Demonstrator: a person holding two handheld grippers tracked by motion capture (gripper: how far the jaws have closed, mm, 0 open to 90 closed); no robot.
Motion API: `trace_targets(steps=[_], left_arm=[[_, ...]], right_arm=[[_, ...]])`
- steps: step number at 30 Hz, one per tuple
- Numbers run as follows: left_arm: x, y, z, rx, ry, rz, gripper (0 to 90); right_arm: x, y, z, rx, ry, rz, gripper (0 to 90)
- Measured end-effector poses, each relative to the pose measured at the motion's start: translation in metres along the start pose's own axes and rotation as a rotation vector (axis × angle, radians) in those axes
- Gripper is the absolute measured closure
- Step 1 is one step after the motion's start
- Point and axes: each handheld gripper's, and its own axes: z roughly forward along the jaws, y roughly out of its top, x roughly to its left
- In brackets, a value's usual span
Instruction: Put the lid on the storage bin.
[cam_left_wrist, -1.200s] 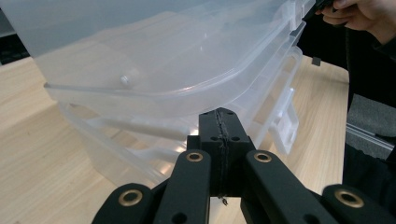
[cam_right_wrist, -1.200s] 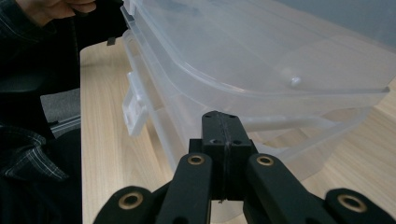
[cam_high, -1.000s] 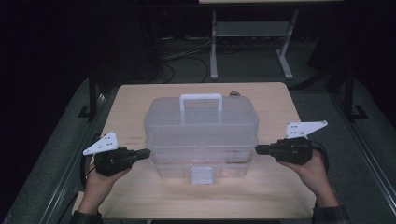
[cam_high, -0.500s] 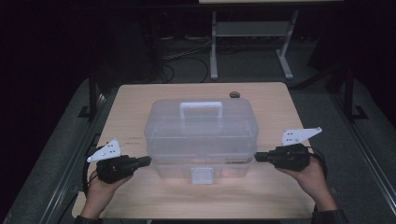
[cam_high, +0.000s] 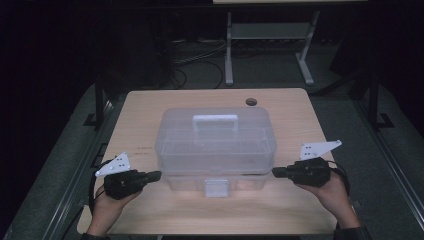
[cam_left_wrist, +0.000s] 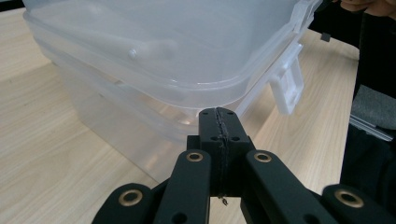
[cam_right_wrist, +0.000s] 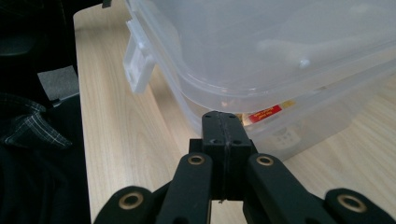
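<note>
A clear plastic storage box (cam_high: 215, 145) with a lid handle (cam_high: 215, 119) and a front latch (cam_high: 216, 188) stands on the wooden table (cam_high: 145, 115). My left gripper (cam_high: 156, 175) is shut with nothing in it, its tip at the box's left side. In the left gripper view, the closed tips (cam_left_wrist: 218, 114) sit just under the lid's overhanging rim, at the wall of the box (cam_left_wrist: 163, 56). My right gripper (cam_high: 276, 172) is shut and empty too, mirrored at the right side. Its tips (cam_right_wrist: 222, 117) lie under the rim of the box (cam_right_wrist: 280, 46), near a red label (cam_right_wrist: 264, 113).
A round cable hole (cam_high: 251, 101) lies in the table behind the box. A metal stand (cam_high: 267, 40) and cables sit on the dark floor beyond the table. Bare wood runs along the near edge in front of the latch.
Both grippers have shifted slightly toward the near edge of the table. The box looks a little lower and smaller than a second ago. Both jaws have stayed shut.
</note>
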Motion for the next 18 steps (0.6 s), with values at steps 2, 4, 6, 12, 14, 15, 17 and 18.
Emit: trace_targets(steps=[2,4,6,12,14,15,17,18], left_arm=[[0.0,-0.001,-0.001,0.002,0.001,-0.001,89.9],[0.0,-0.002,-0.004,-0.015,-0.002,-0.013,89.9],[0.0,-0.002,-0.005,-0.013,0.003,-0.011,89.9],[0.0,-0.005,-0.005,-0.007,0.005,-0.012,89.9],[0.001,-0.005,-0.006,-0.005,0.005,-0.019,89.9],[0.001,-0.005,-0.006,0.0,0.008,-0.018,89.8],[0.003,-0.006,-0.006,0.017,0.023,-0.024,89.8],[0.003,-0.006,-0.006,0.017,0.023,-0.024,89.8]], right_arm=[[0.0,-0.001,0.0,0.001,0.003,0.003,90.0],[0.0,-0.003,0.002,0.026,-0.005,0.006,90.0],[0.0,-0.004,0.003,0.035,-0.007,0.004,90.0],[-0.001,-0.007,-0.003,0.005,-0.005,0.015,90.0],[-0.001,-0.008,-0.003,0.007,-0.008,0.016,90.0],[-0.002,-0.009,-0.004,0.011,-0.016,0.019,90.0],[-0.002,-0.011,-0.004,0.013,-0.025,0.021,90.0],[-0.002,-0.011,-0.004,0.013,-0.025,0.021,90.0]])
